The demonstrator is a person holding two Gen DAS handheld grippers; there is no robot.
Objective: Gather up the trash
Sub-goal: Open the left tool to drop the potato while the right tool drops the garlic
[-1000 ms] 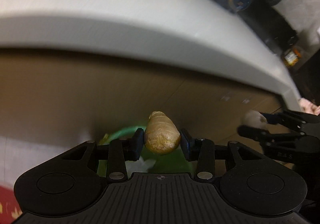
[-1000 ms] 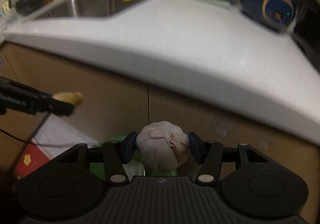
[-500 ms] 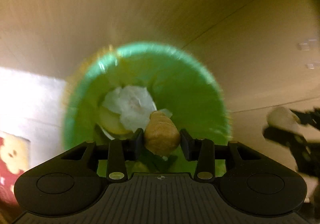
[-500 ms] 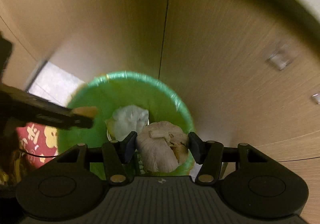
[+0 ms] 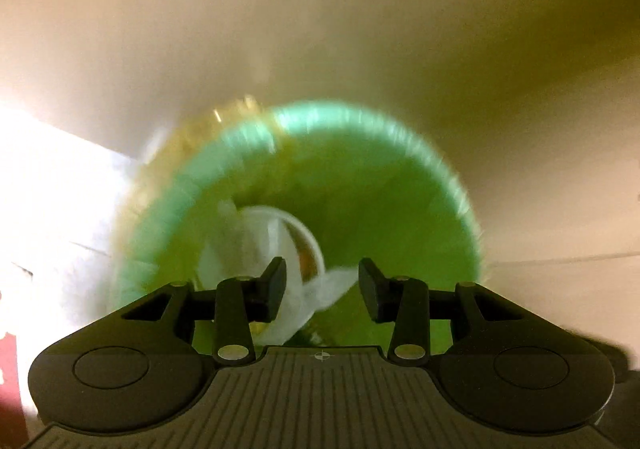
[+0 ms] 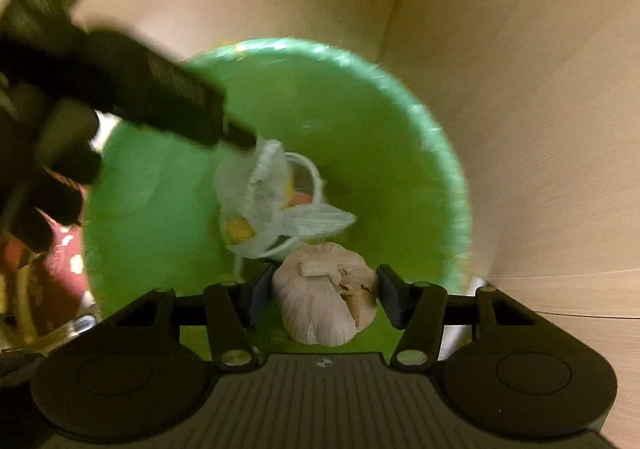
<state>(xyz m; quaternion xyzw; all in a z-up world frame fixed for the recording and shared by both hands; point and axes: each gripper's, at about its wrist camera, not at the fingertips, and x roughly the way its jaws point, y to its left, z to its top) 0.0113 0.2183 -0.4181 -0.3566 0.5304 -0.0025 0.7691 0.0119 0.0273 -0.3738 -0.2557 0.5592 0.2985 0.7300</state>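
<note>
A bin lined with a green bag (image 5: 380, 209) (image 6: 360, 137) stands open below both grippers. In the left wrist view my left gripper (image 5: 322, 285) hangs over the bin mouth, open, with nothing between its fingers. The right wrist view shows it as a dark blurred shape (image 6: 160, 89) reaching over the bin's left rim. My right gripper (image 6: 326, 291) is shut on a white garlic bulb (image 6: 316, 309), held above the near side of the bin. A crumpled clear plastic bag (image 6: 264, 185) (image 5: 248, 245) and yellow scraps (image 6: 240, 227) lie at the bottom.
Wooden cabinet doors (image 6: 520, 129) (image 5: 320, 29) rise right behind the bin. A red patterned mat (image 6: 60, 261) lies on the floor to the left, next to a bright pale floor patch (image 5: 48, 189).
Both grippers dropped from counter height to just above the bin. The left gripper opened and the brown lump it held is gone from its jaws. The right still holds the garlic.
</note>
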